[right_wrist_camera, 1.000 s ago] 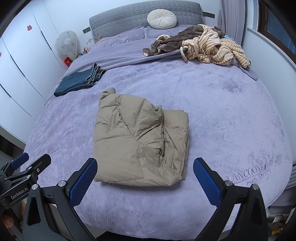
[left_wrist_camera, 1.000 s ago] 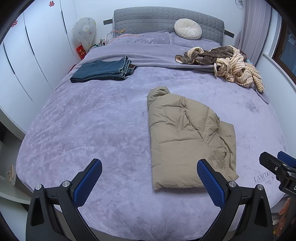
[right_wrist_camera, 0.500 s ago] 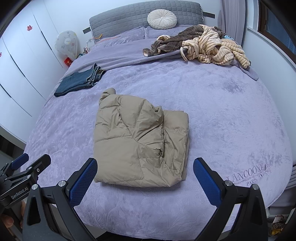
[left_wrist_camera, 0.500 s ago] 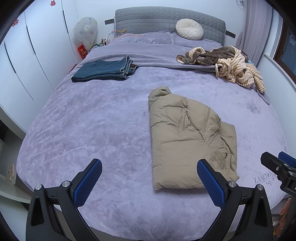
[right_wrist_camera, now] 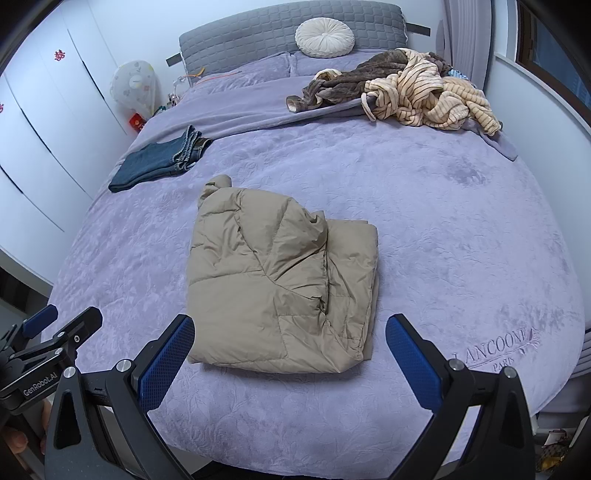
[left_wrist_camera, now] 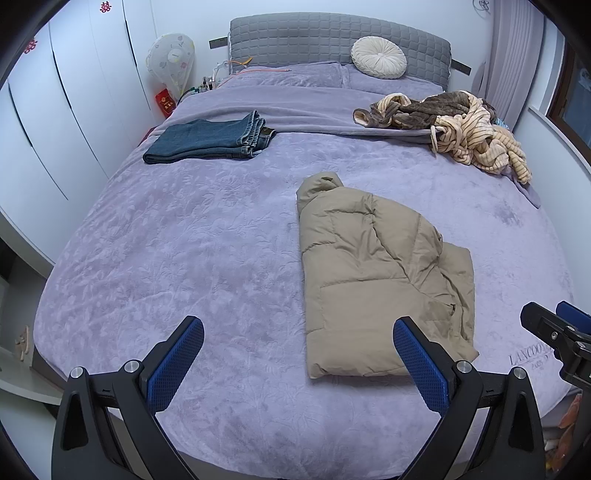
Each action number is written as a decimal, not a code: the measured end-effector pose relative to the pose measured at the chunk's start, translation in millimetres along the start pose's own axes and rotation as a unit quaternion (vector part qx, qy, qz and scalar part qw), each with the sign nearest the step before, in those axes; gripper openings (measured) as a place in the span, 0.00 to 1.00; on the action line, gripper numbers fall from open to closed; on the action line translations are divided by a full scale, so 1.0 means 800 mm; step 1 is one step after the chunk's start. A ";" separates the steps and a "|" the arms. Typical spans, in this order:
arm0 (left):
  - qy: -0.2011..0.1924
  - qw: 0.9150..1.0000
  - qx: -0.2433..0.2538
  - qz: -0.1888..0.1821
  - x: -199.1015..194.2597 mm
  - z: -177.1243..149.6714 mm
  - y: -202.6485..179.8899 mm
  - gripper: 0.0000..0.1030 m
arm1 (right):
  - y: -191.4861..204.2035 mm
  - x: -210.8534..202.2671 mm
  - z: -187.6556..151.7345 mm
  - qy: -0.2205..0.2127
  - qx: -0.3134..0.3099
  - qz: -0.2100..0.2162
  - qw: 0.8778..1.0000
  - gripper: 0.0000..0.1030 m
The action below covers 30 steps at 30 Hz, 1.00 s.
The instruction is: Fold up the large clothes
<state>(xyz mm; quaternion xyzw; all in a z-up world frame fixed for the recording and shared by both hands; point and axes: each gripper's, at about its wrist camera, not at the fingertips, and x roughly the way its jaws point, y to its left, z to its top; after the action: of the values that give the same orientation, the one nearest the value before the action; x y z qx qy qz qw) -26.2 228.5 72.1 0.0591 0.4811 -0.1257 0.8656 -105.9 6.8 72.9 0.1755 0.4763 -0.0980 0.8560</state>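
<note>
Left wrist view: the tan jacket [left_wrist_camera: 384, 280] lies folded on the purple bed [left_wrist_camera: 203, 240], toward the foot. Left gripper [left_wrist_camera: 295, 354] hovers over the bed's edge, fingers spread wide and holding nothing. Right gripper [right_wrist_camera: 290, 350] hangs just short of the jacket's near edge, likewise spread and empty. Folded jeans [right_wrist_camera: 159, 162] sit far left; a heap of striped clothes [right_wrist_camera: 417, 92] lies by the headboard [right_wrist_camera: 288, 33].

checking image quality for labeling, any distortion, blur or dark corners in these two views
Left wrist view: strong fisheye bend, the wardrobe doors curve, black vignette fills the corners, and the tan puffer jacket is sharp under soft even light. Right wrist view: same barrel warp, the bed edge bows, corners are dark, there is no glare, and the folded jeans are crisp.
</note>
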 end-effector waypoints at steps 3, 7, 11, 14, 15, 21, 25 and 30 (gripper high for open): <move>0.000 1.000 0.001 0.000 0.000 0.000 0.000 1.00 | 0.001 0.000 -0.001 0.000 0.001 0.000 1.000 1.00; 0.000 1.000 0.001 0.000 0.000 0.000 -0.002 1.00 | 0.001 0.000 0.000 0.000 0.001 0.000 1.000 1.00; 0.000 1.000 0.001 0.000 0.000 0.000 -0.002 1.00 | 0.001 0.000 0.000 0.000 0.001 0.000 1.000 1.00; 0.000 1.000 0.001 0.000 0.000 0.000 -0.002 1.00 | 0.001 0.000 0.000 0.000 0.000 0.000 1.000 1.00; 0.000 1.000 0.001 -0.001 0.000 0.001 -0.001 1.00 | 0.001 0.000 0.000 0.000 0.000 0.000 1.000 1.00; -0.001 1.000 0.000 0.002 0.000 0.001 -0.001 1.00 | 0.001 0.000 0.000 0.000 0.000 0.000 1.000 1.00; -0.003 1.000 -0.002 0.002 0.001 0.001 0.003 1.00 | 0.002 0.000 0.000 0.000 0.000 0.000 1.000 1.00; -0.008 1.000 0.001 -0.001 0.000 0.001 0.000 1.00 | 0.002 0.000 -0.001 0.001 0.001 0.000 1.000 1.00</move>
<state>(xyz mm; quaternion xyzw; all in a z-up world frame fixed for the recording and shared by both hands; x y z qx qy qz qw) -25.4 228.6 72.8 0.0581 0.4740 -0.1274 0.8693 -105.8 8.8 72.6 0.1761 0.4769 -0.0986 0.8555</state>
